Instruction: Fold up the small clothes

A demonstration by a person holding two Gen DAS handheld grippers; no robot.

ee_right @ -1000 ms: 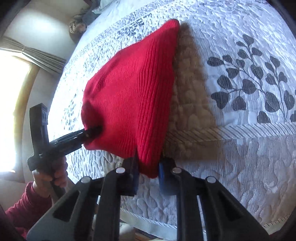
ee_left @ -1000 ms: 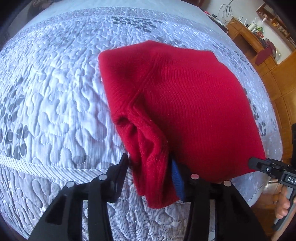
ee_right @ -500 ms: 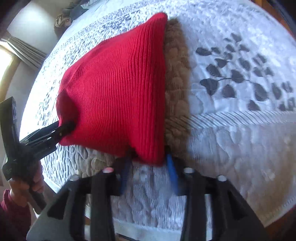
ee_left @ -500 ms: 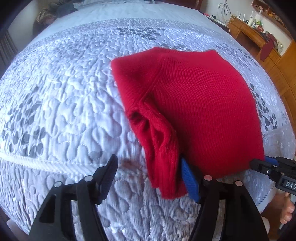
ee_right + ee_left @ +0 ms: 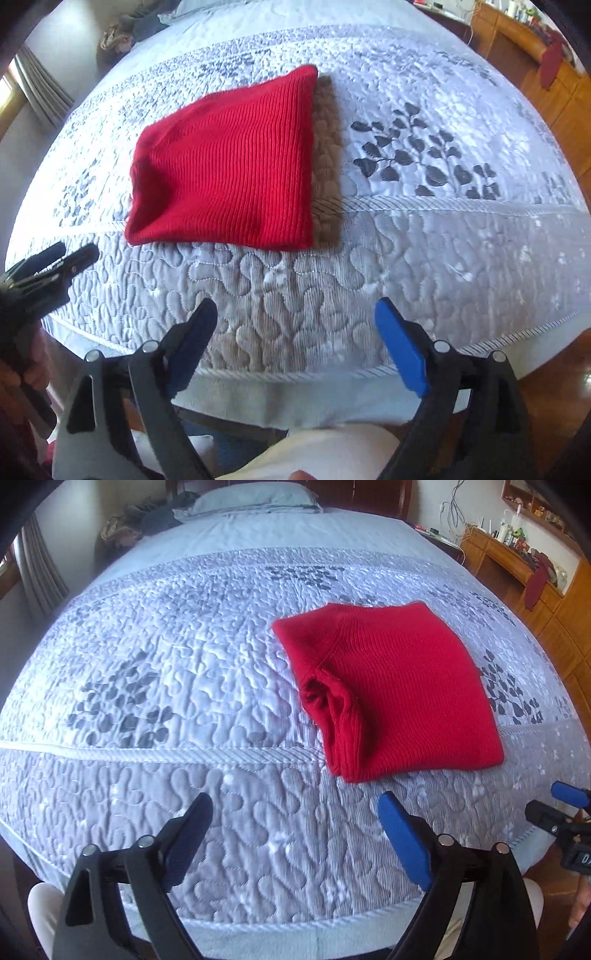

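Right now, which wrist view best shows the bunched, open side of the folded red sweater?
The left wrist view: the red sweater shows its bunched layers facing that camera. The right wrist view shows only its flat ribbed top, with the bunched side out of sight.

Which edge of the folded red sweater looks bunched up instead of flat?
The sweater's left edge in the left wrist view, where a rumpled fold bulges. Its top, right and near edges lie flat and straight on the bedspread.

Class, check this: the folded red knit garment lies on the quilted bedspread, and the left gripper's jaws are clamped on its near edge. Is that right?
Not quite. The red knit garment does lie folded on the quilted bedspread, but the left gripper is not clamped on it: its jaws are opening, with only bedspread between them. The left wrist view shows this.
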